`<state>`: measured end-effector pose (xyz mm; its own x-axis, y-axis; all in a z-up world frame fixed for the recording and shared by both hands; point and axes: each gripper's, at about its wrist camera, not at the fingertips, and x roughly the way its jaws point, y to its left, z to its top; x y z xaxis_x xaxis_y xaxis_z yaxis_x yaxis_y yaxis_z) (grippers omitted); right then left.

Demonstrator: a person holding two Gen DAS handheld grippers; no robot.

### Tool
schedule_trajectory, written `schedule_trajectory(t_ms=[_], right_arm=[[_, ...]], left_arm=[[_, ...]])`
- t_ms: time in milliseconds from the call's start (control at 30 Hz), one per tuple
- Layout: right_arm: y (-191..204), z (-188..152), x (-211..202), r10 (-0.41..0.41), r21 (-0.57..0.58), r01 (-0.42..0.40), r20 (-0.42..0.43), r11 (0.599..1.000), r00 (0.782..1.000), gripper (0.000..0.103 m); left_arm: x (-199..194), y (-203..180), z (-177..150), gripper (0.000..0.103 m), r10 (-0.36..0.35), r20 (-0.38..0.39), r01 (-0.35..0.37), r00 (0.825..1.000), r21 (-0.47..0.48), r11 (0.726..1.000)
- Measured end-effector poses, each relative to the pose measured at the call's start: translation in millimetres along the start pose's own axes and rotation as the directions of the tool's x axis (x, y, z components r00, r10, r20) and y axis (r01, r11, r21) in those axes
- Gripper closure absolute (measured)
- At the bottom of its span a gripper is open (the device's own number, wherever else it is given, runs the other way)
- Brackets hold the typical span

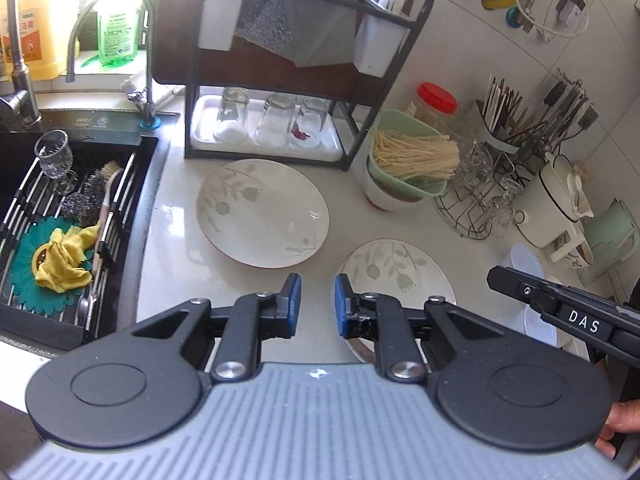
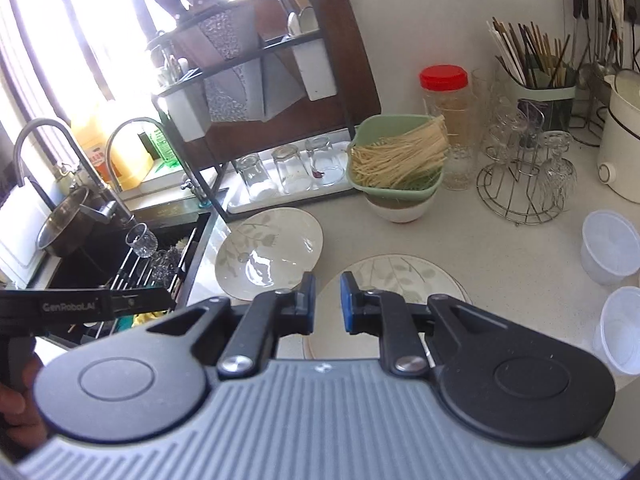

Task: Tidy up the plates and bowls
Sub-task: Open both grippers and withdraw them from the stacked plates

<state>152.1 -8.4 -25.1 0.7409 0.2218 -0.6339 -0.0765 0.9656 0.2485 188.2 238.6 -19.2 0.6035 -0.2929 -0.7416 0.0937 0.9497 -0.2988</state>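
Two white leaf-patterned plates lie on the counter: a large one near the sink and a second one to its right, nearer me. Two translucent plastic bowls stand at the right; they also show in the left wrist view. A white bowl sits under a green basket of noodles. My left gripper is open and empty, above the counter between the plates. My right gripper is open and empty, above the near plate's left edge.
A black dish rack with upturned glasses on a white tray stands at the back. The sink with a drain rack, scrubbers and a yellow cloth is on the left. A red-lidded jar, a glass stand, a chopstick holder and a white pot stand at the right.
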Motion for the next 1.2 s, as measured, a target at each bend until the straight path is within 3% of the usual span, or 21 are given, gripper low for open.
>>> schedule_trajectory(t_ms=[400, 667, 1100, 1200], right_arm=[[25.0, -15.1, -3.0, 0.011, -0.012, -0.011, 0.006, 1.000, 1.000, 0.086], [40.0, -32.4, 1.9, 0.006, 0.005, -0.006, -0.034, 1.000, 0.999, 0.086], [41.5, -32.3, 17.1, -0.030, 0.010, 0.031, -0.087, 0.999, 0.996, 0.086], [39.6, -30.6, 28.8, -0.026, 0.021, 0.029, -0.111, 0.999, 0.994, 0.086]], left_arm=[[-34.3, 30.4, -15.5, 0.084, 0.047, 0.076, -0.047, 0.996, -0.003, 0.999], [-39.7, 41.6, -23.0, 0.084, 0.035, 0.061, -0.036, 0.998, 0.018, 0.999], [4.0, 47.1, -14.1, 0.083, 0.011, -0.005, -0.011, 1.000, 0.012, 1.000], [19.9, 51.0, -11.3, 0.079, 0.016, -0.029, -0.016, 0.999, 0.002, 1.000]])
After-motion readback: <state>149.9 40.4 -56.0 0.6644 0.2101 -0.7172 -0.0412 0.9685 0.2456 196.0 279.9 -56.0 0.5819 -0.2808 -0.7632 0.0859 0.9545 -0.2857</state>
